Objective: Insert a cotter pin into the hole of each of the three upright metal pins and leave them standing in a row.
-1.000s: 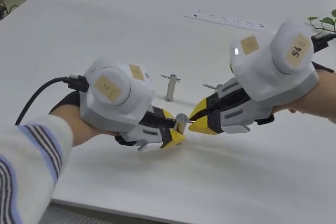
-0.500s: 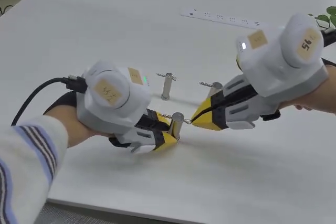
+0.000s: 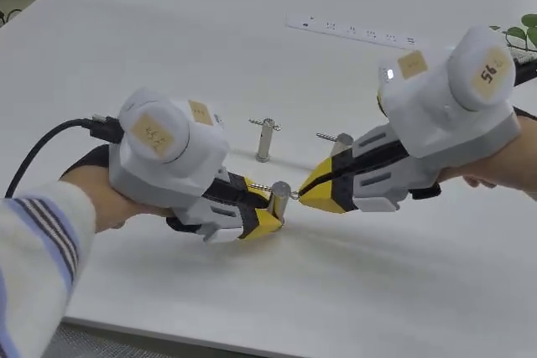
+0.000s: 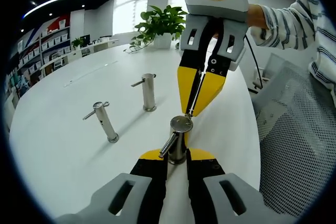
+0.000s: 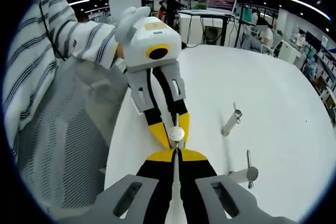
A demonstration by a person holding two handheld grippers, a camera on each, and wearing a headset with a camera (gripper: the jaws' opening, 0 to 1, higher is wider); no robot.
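At the near edge of the white table [image 3: 168, 39], my left gripper [image 3: 267, 217] is clamped narrow around the lower shaft of the nearest metal pin [image 3: 279, 199] and holds it upright. My right gripper [image 3: 306, 193] meets it nose to nose from the other side. Its yellow jaws are pinched nearly together on the looped end of the cotter pin [image 4: 167, 146]. The legs of that cotter pin pass through the hole under the pin's head and stick out on my left gripper's side, so I judge this one to be nearly seated.

To finish it well, I should push straight along the axis of the hole with the right gripper. The left grip has to stay firm and low so the shaft cannot twist or tip. Any sideways lean would bind the legs in the hole or drag the base across the table. Once the loop sits against the shaft, the right jaws should let go first. Then the left should ease off without nudging the pin.

Behind, the second metal pin [image 3: 264, 140] and the third metal pin [image 3: 340, 142] stand on the table, each with a cotter pin through it. The third is partly hidden by my right gripper. The nearest one sits a little forward of them, so it may need lining up.
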